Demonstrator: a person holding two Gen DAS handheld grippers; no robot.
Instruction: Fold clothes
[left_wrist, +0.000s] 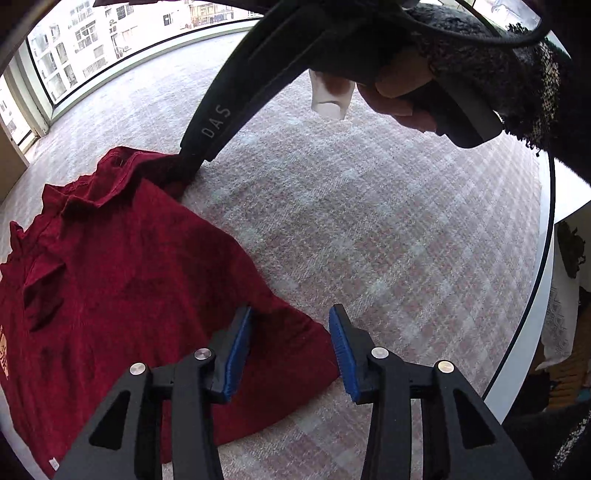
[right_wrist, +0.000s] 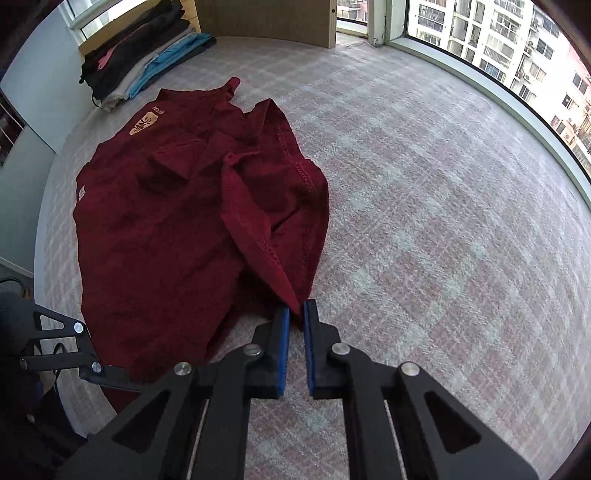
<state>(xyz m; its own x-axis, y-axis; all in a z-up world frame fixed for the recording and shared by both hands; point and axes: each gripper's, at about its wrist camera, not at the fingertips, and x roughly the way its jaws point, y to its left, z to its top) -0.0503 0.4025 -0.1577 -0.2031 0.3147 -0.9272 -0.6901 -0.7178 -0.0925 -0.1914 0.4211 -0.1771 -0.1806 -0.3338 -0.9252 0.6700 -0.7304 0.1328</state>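
Note:
A dark red shirt (right_wrist: 166, 221) lies spread on the pink-and-white checked cloth (right_wrist: 424, 221), with a gold logo near its far end. One seamed edge is folded over the body and drawn up toward my right gripper (right_wrist: 296, 312), which is shut on that corner. In the left wrist view the right gripper (left_wrist: 188, 166) touches the shirt (left_wrist: 110, 277) at its far edge, held by a hand (left_wrist: 399, 96) in a dark knitted sleeve. My left gripper (left_wrist: 290, 314) stands open just above the shirt's near corner, nothing between its blue pads. From the right wrist, the left gripper (right_wrist: 92, 354) sits low at the left.
A stack of folded clothes (right_wrist: 140, 62) in black, grey and blue sits at the far left corner. Large windows (right_wrist: 517, 55) run along the far side. The surface's rounded edge (left_wrist: 546, 295) curves down the right, with clutter beyond it.

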